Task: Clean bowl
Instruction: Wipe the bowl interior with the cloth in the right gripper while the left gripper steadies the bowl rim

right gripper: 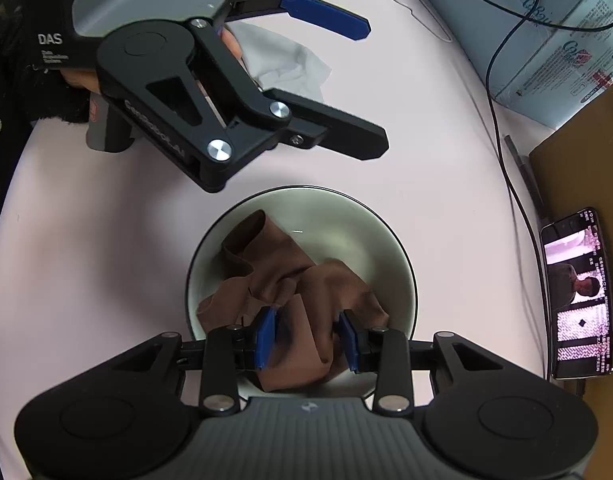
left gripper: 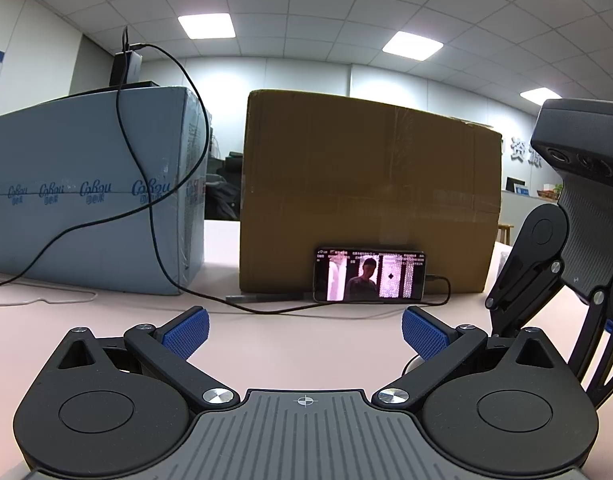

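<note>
— So, what borders the open room on the counter [right gripper: 406, 128], left to right?

— Leftmost, the left gripper [right gripper: 370, 84] hangs with its fingers wide and empty over a crumpled white tissue [right gripper: 286, 64]. Bare, smooth pink surface surrounds the bowl [right gripper: 358, 232], which sits mid-counter. Right of it run a black cable [right gripper: 510, 184], a blue carton [right gripper: 546, 60], a brown cardboard box [right gripper: 586, 176] and a propped phone [right gripper: 578, 296].

— And the bowl?

— Round, glossy, pale inside with a dark rim. A soft, creased brown cloth [right gripper: 282, 276] lies bunched in it. The right gripper [right gripper: 306, 340] has narrow fingers straddling a fold; whether they press it, I cannot tell.
</note>
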The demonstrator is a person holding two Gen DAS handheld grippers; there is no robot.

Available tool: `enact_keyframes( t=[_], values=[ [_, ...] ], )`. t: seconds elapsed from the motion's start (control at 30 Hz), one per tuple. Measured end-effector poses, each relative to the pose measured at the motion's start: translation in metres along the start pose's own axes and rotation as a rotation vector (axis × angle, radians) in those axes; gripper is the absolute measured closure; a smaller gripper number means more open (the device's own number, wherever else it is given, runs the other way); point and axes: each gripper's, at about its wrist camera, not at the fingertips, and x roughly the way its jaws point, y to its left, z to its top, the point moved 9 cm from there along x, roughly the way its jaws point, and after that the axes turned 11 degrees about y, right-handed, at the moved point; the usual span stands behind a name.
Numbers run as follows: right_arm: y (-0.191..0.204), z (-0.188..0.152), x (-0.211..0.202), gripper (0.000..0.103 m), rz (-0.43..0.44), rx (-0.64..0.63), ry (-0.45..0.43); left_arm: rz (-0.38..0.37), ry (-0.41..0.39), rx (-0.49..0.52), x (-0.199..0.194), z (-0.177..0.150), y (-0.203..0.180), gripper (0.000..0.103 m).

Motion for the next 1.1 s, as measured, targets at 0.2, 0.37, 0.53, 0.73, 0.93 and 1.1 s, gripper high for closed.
enact_keyframes(
  t=[0.2, 0.37, 0.53, 0.73, 0.93, 1.1],
  values=[
    [-0.009, 0.001, 0.006, 0.071, 0.060, 0.079, 0.010, 0.000, 0.001, -0.005, 0.000, 0.000, 0.001, 0.000],
    [-0.013, 0.010, 0.006, 0.077, 0.055, 0.092, -0.037, -0.002, 0.003, -0.006, 0.000, 0.000, 0.001, 0.000],
    [-0.010, 0.025, 0.005, 0.088, 0.069, 0.075, -0.087, -0.004, 0.004, -0.005, 0.001, 0.000, 0.001, 0.000],
    [-0.006, 0.025, 0.004, 0.090, 0.069, 0.047, -0.045, -0.016, 0.022, -0.010, 0.003, -0.001, 0.001, 0.000],
    [-0.012, 0.020, 0.002, 0.087, 0.038, 0.086, -0.039, -0.081, 0.110, 0.000, 0.012, -0.009, -0.004, 0.000],
    [-0.009, 0.025, 0.002, 0.087, 0.018, 0.070, -0.058, -0.070, 0.230, -0.012, 0.027, -0.020, -0.003, 0.000]
  ],
)
